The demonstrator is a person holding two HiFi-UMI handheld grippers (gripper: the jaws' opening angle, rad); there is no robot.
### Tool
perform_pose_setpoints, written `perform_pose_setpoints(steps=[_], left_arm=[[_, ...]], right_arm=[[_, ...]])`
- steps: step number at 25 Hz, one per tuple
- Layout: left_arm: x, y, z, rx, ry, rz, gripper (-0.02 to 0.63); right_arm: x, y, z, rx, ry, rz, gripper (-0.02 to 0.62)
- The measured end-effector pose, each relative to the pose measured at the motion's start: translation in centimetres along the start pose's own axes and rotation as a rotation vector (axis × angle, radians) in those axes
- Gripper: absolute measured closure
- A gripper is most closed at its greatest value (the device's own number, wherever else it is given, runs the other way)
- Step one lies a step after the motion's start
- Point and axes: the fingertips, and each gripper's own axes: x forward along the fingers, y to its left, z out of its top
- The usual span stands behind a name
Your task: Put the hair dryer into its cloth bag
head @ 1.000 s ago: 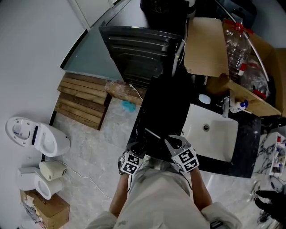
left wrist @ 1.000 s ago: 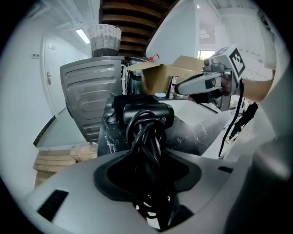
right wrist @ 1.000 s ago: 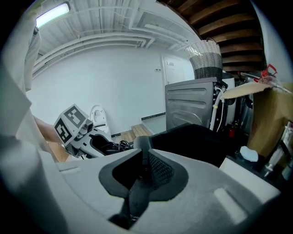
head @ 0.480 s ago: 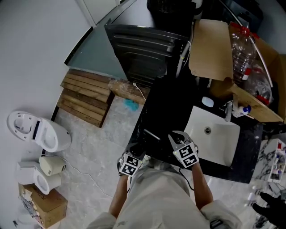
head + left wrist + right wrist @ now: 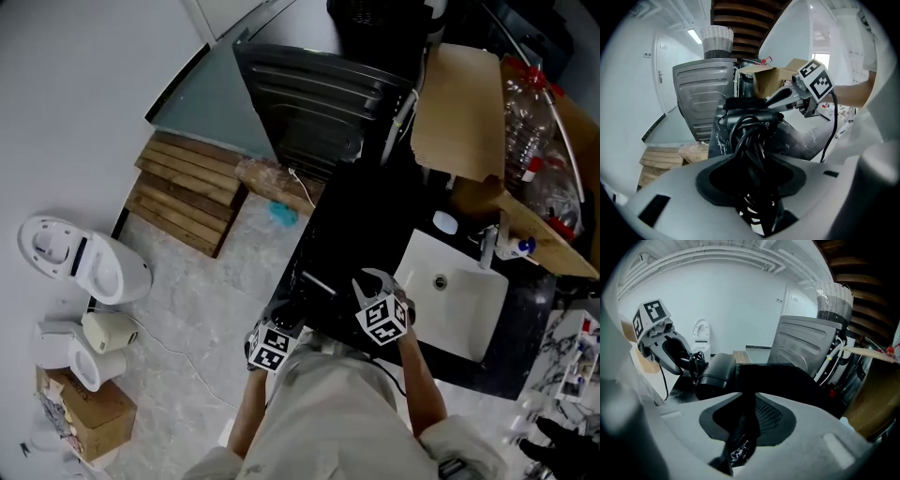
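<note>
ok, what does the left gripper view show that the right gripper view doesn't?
Left only: its own jaws clamped on the cord, the right gripper, a forearm. Right only: its own jaws pinching the bag, the left gripper, toilet. Both: dryer, grey ribbed panel, basket.

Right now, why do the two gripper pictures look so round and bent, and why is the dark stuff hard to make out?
Left gripper view: the wide-angle lens bows the walls, the corners go black, and the cord is a dark tangle between blurred near jaws. Right gripper view: same bending; the hair dryer reads clearly, the cloth bag is featureless black. Head view: the black counter swallows dark things.
</note>
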Motion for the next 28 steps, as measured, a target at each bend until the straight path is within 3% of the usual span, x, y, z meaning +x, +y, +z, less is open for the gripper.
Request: perform_pose_setpoints(steps=[15,17,28], left_arm=[[0.2,0.2,0.7,-0.008,0.004,0.005,0.422],[0.2,0.1,0.7,-0.006,0.004,0.003,0.422],[-0.2,-0.2,0.5,0.007,-0.007,-0.009,0.422]], right_arm=[[3.2,-1.2,-2.2,-0.134,0.134,-0.016,0.535],[3.2,-1.5,-2.2,-0.126,0.134,-0.024,0.587],[1.2,-1.9,0.4,0.000,0.033,-0.028,0.591]])
